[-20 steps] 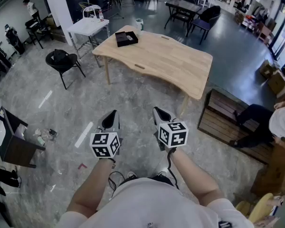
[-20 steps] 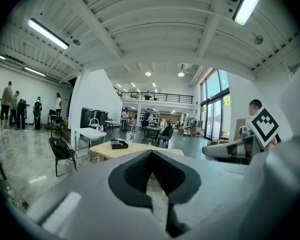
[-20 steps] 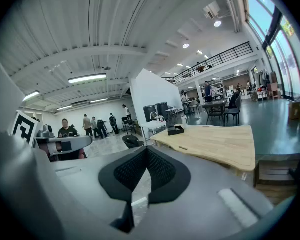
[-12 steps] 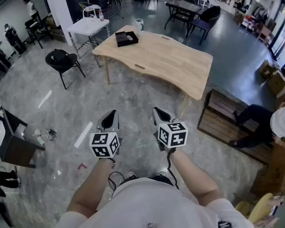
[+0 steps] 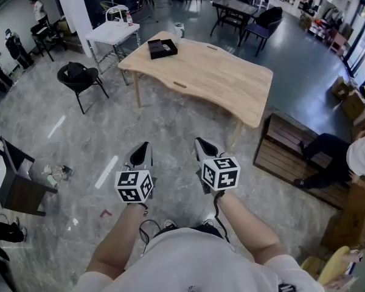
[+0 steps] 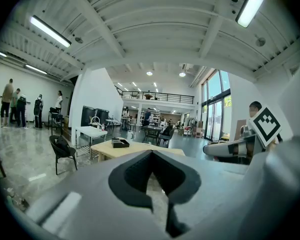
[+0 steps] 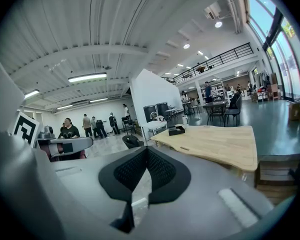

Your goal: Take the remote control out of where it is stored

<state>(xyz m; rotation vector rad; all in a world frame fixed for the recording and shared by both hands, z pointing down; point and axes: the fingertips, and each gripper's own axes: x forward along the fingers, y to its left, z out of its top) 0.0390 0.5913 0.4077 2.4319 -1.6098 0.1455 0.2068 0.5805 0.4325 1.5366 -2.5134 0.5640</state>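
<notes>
Both claws hang side by side in front of the person, well short of the wooden tabletop (image 5: 219, 81). Grey stone floor (image 5: 170, 117) stretches between them and its wavy near edge. The left claw (image 5: 144, 146) has its jaws pressed together with nothing between them, and so does the right claw (image 5: 201, 142). A black tray (image 5: 162, 49) sits at the tabletop's far left corner, near the edge. Something pale (image 5: 165, 45) lies in it, too small to tell whether it is the remote control. A black chair (image 5: 79, 78) and a white side table (image 5: 114, 34) stand left of the tabletop. A low slatted wooden platform (image 5: 289, 148) lies to its right. Only black-and-white square markers show on the claws' cubes, and no writing is legible.
</notes>
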